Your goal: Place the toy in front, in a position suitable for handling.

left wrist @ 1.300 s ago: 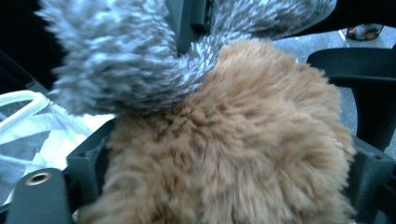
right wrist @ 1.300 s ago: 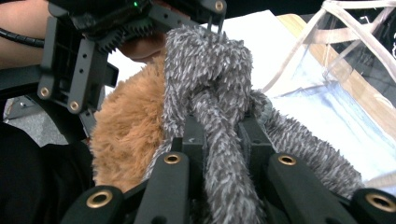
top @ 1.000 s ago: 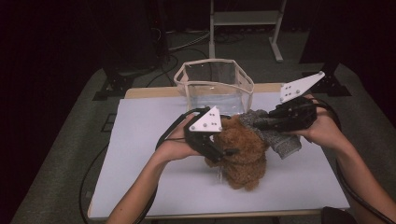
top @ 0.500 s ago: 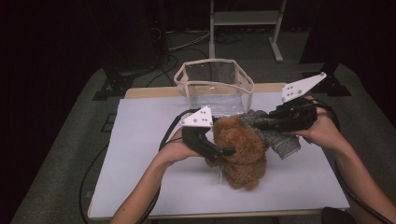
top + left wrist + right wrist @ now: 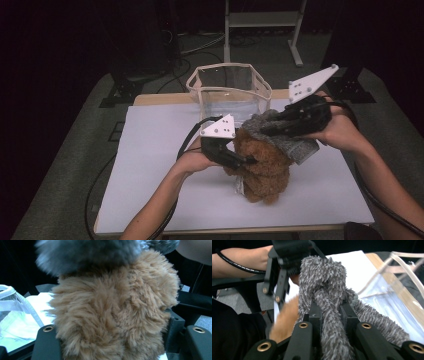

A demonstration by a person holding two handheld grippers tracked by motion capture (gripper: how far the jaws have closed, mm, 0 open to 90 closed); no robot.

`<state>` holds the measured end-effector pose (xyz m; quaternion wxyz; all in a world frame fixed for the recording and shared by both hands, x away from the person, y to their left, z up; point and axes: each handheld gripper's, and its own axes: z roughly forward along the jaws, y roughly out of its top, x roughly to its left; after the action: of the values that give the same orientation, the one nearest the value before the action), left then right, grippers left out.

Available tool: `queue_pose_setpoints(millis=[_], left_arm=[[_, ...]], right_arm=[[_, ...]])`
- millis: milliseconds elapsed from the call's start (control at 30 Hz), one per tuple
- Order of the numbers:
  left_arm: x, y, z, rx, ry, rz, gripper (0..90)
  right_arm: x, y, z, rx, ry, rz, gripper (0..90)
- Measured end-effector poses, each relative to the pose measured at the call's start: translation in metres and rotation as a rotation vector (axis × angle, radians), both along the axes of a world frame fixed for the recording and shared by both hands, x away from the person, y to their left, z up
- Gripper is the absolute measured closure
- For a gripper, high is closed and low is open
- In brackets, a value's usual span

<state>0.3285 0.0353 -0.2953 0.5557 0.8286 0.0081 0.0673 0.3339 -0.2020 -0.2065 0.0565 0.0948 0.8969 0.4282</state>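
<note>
Left gripper (image 5: 247,161) jaws, just closing, pinch the fluffy brown plush bear (image 5: 265,167); right gripper (image 5: 265,129) jaws clamp the shaggy grey fabric (image 5: 324,290). Best lift gently, holding the bear steady.

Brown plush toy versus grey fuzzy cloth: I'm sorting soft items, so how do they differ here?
The brown plush toy is a stuffed, bulky figure; the grey fuzzy cloth is thin and limp. The toy stands on the table, squeezed by the left claw; the cloth drapes over it, pinched by the right claw. Both are furry.
</note>
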Motion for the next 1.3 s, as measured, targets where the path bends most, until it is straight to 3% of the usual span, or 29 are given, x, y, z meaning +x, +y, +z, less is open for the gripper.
queue_pose_setpoints(millis=[133,333,400,633,733,867,967,1100,1200,1300], left_arm=[[0.0,0.005,0.001,0.003,-0.004,0.01,32.3],[0.0,0.006,0.001,-0.027,0.009,0.016,33.6],[0.0,0.003,0.002,-0.013,0.001,0.007,33.5],[-0.001,0.0,0.004,0.018,-0.007,0.012,33.3],[0.0,0.003,0.003,0.008,0.003,0.017,33.3],[0.0,0.002,0.005,0.006,-0.008,0.025,33.1],[-0.001,0.0,0.006,0.004,-0.01,0.025,33.0],[-0.002,-0.001,0.008,0.01,-0.009,0.022,33.0],[-0.004,-0.004,0.01,0.024,-0.018,0.013,32.8],[-0.003,-0.008,0.011,0.034,-0.025,0.009,32.2]], right_arm=[[0.004,0.014,0.002,-0.037,0.004,0.024,74.3],[0.009,-0.006,0.008,-0.055,0.021,-0.014,74.3],[0.009,-0.011,0.007,-0.049,0.035,-0.019,74.3],[0.01,0.015,0.005,-0.054,0.025,0.035,74.1],[0.013,0.021,0.005,-0.054,0.034,0.033,74.1],[0.014,0.008,0.008,-0.051,0.02,0.015,74.0],[0.014,-0.01,0.01,-0.04,0.026,-0.031,74.0],[0.015,-0.027,0.008,-0.038,0.035,-0.052,74.0],[0.014,-0.031,0.007,-0.037,0.039,-0.049,74.0],[0.014,-0.021,0.007,-0.036,0.042,-0.029,74.0]])
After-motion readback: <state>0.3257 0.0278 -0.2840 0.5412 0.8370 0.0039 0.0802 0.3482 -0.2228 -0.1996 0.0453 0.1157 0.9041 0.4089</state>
